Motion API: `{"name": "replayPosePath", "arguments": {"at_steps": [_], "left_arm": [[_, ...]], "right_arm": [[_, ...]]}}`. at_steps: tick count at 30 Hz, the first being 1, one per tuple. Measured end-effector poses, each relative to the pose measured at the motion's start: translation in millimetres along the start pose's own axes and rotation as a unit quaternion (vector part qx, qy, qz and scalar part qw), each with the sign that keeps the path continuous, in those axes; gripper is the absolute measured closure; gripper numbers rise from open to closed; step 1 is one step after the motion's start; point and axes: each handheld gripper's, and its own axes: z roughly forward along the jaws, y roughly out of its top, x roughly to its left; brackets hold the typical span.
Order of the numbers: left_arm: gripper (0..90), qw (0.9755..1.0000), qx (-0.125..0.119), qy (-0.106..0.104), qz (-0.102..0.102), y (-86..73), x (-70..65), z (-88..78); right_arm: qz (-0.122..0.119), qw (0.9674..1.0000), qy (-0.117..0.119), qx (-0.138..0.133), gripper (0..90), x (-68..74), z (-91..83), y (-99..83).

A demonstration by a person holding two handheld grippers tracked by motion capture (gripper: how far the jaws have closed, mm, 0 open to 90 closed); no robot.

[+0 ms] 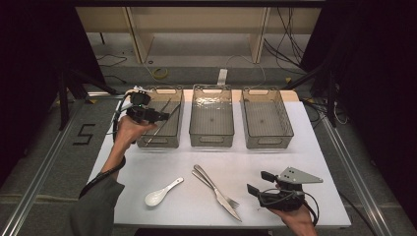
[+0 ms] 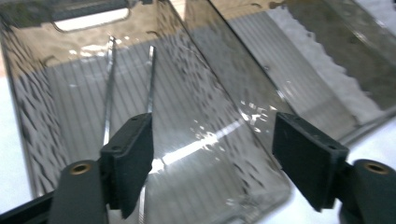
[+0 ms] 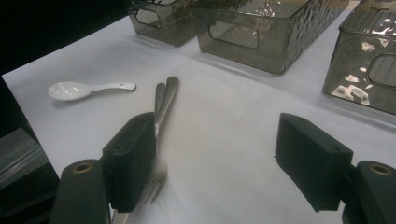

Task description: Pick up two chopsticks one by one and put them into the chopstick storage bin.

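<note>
Two thin metal chopsticks [image 1: 168,104] lie lengthwise in the left smoked-plastic bin [image 1: 158,141]. My left gripper [image 1: 164,116] hovers over that bin, open, with nothing between its jaws. In the left gripper view the chopsticks [image 2: 150,79] rest on the ribbed bin floor beyond the gripper [image 2: 212,158]. A fork and knife [image 1: 216,189] lie crossed on the white table, and a white spoon [image 1: 160,194] lies to their left. My right gripper [image 1: 260,183] rests at the front right, open and empty. In the right gripper view, its left jaw stands just over the fork [image 3: 161,158].
A middle bin [image 1: 211,140] and a right bin [image 1: 268,141] stand in a row with the left one along the table's back; both look empty. The white table ends close behind the bins and just in front of the right hand. Cables trail from both grippers.
</note>
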Motion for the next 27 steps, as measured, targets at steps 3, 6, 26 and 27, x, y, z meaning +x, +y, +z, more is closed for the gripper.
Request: {"name": "replayPosePath", "arguments": {"at_steps": [3, 6, 26, 27], "left_arm": [[25.2, 0.9999, 0.000, -0.007, 0.011, -6.7, -8.2, -5.8], [23.0, 0.9998, -0.002, -0.014, 0.014, -13.1, -14.8, -10.5], [16.7, 0.9983, -0.004, -0.039, 0.043, -37.6, -52.1, -25.0], [16.4, 0.9983, -0.002, -0.037, 0.046, -39.3, -54.4, -24.7]], "right_arm": [[0.000, 1.0000, 0.000, 0.001, 30.0, -0.5, -0.6, 0.2], [0.003, 1.0000, 0.000, 0.001, 30.0, -0.1, 0.5, 0.4], [0.010, 0.9999, -0.006, -0.002, 30.0, -3.3, 0.3, 0.4], [0.011, 0.9999, -0.006, -0.002, 30.0, -3.3, 0.2, 0.5]]}}
